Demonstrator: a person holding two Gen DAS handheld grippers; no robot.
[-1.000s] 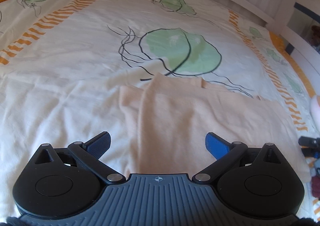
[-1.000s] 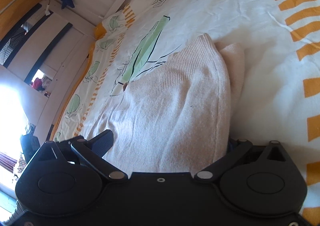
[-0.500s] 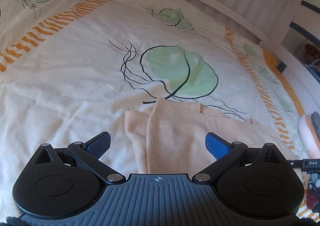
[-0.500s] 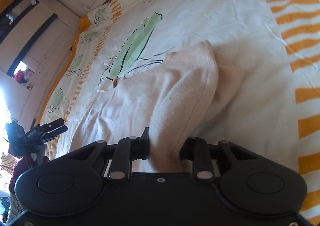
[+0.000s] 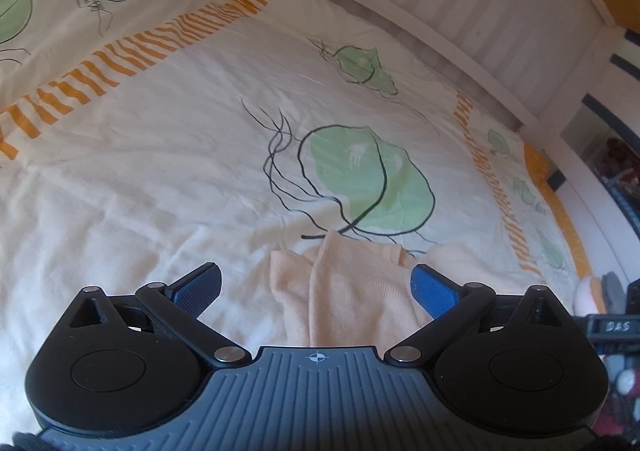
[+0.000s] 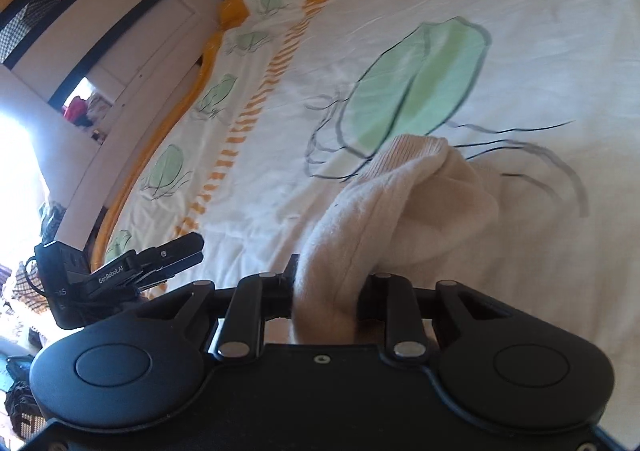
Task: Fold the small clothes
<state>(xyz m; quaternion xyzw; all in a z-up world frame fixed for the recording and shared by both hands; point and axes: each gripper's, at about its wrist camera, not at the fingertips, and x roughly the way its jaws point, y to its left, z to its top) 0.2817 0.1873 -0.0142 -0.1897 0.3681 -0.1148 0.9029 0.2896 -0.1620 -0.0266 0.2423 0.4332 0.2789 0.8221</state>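
Your left hand-held gripper (image 5: 316, 283) (marked "GenRobot.AI" and "DAS" on its side) has its jaws spread wide, gripping nothing. Your right hand-held gripper (image 6: 326, 287) is clamped on a bunched fold of the peach knit garment (image 6: 384, 203), lifted off the leaf-print bed cover (image 5: 160, 155), ribbed edge pointing away.

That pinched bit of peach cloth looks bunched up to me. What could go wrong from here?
1. The right gripper pinches only a bunched fold of the peach garment, so the knit might slip out as it is lifted.
2. The left gripper is open and holds nothing, so the rest of the garment may drag and fold crooked.
3. The bedsheet is wrinkled and soft, so it could rumple beneath.
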